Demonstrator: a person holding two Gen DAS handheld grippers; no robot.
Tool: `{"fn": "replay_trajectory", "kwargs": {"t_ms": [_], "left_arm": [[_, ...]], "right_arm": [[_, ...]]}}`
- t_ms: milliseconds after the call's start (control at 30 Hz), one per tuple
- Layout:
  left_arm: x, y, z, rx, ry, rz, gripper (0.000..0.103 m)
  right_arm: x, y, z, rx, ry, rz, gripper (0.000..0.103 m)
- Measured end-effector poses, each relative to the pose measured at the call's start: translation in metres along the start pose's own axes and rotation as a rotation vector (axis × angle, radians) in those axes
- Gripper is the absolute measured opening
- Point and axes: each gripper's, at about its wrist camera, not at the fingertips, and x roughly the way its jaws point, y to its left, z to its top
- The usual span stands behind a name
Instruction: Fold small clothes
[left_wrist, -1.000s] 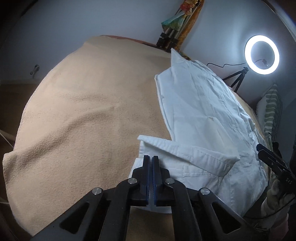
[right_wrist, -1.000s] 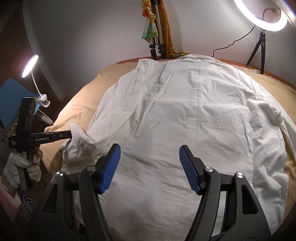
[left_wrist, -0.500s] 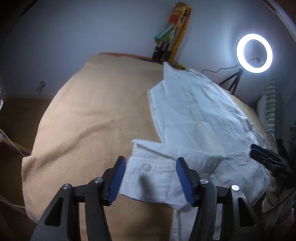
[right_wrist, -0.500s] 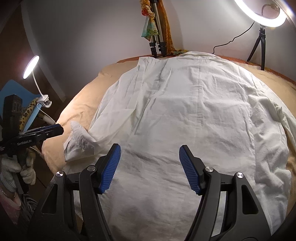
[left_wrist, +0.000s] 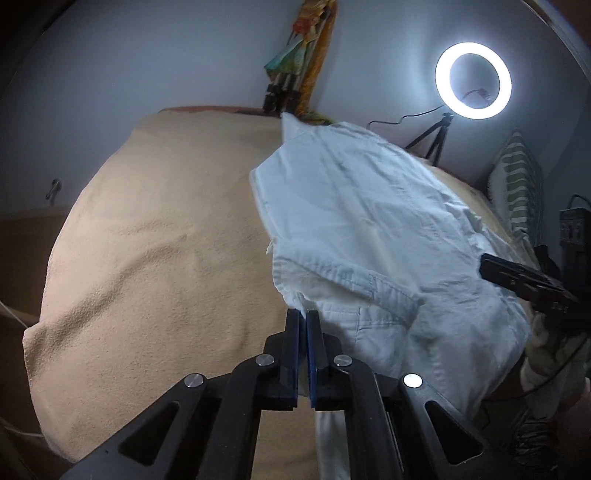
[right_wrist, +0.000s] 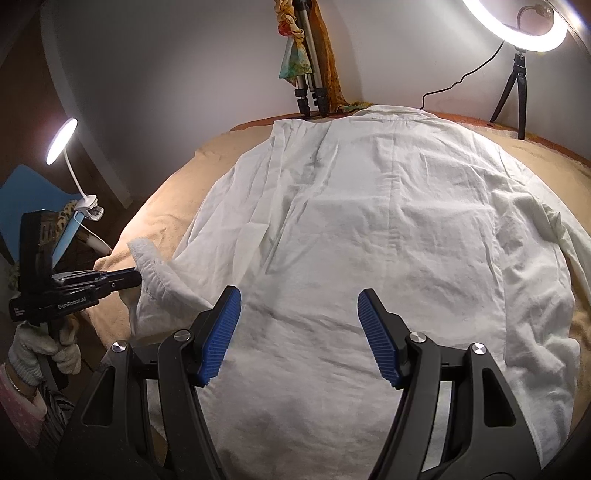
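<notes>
Your left claw (left_wrist: 302, 325) was spread over the sleeve cuff (right_wrist: 155, 273) half a second ago; now its blue pads are clenched on the edge of that cuff, and the cuff stands lifted off the tan blanket (left_wrist: 155, 258) instead of lying flat. A second ago the same claw was also pinched shut, so you let go and took a fresh bite. I read that as a regrip to get a cleaner hold before carrying the sleeve inward across the shirt, which would be the first fold; nothing is folded over yet.

Your right claw (right_wrist: 299, 332) has not shifted: it hangs released above the lower back of the white shirt (right_wrist: 388, 240), jaws wide, pads clear of the cloth, gripping nothing.

The shirt lies spread back-up across the blanket, collar toward the far wall by the tripod (right_wrist: 310, 88), its left sleeve drawn out to the edge where you hold it. The surface under the blanket cannot be told from here.

Writing: the side of the left handset in the right wrist view carries white lettering that reads roughly "GenRobot.AI" (right_wrist: 72, 301). A smaller label just left of it is too blurred to read. The shirt shows no visible tag
</notes>
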Motion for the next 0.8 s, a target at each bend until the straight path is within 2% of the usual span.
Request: {"fn": "replay_trajectory", "kwargs": {"t_ms": [67,133,200,233,267,333,533,600,700,733,767,800], "left_arm": [[-0.016,-0.024,-0.004,0.088,-0.022,-0.042,0.0],[-0.026,-0.051,-0.007,0.19,-0.012,-0.122,0.004],[-0.028,-0.074,-0.012,0.267,0.017,-0.206,0.021],[-0.029,-0.082,-0.016,0.284,0.028,-0.219,0.04],[-0.027,-0.086,-0.018,0.284,0.039,-0.235,0.043],[-0.018,-0.083,-0.019,0.248,0.069,-0.231,0.043],[0.02,-0.039,-0.018,0.006,0.164,-0.079,0.038],[0.032,-0.034,-0.022,-0.024,0.199,-0.077,0.038],[0.04,-0.038,-0.019,-0.039,0.186,-0.081,0.035],[0.043,-0.037,-0.018,-0.046,0.183,-0.08,0.02],[0.046,-0.035,-0.017,-0.061,0.184,-0.081,0.0],[0.048,-0.033,-0.016,-0.079,0.186,-0.087,0.0]], "right_arm": [[-0.001,0.001,0.0,-0.001,0.002,0.008,0.069],[-0.001,0.0,-0.001,0.008,0.007,0.028,0.069],[0.0,-0.002,-0.001,0.03,0.023,0.073,0.069],[0.001,-0.003,-0.002,0.043,0.034,0.092,0.069],[0.002,-0.004,-0.004,0.055,0.046,0.109,0.069],[0.004,-0.005,-0.007,0.078,0.07,0.136,0.069],[0.007,-0.001,-0.022,0.126,0.16,0.257,0.069],[0.008,0.007,-0.026,0.094,0.179,0.254,0.069],[0.012,0.018,-0.03,0.063,0.211,0.279,0.069],[0.015,0.021,-0.031,0.058,0.223,0.283,0.069],[0.018,0.022,-0.033,0.05,0.233,0.275,0.069],[0.022,0.025,-0.034,0.04,0.246,0.256,0.069]]}}
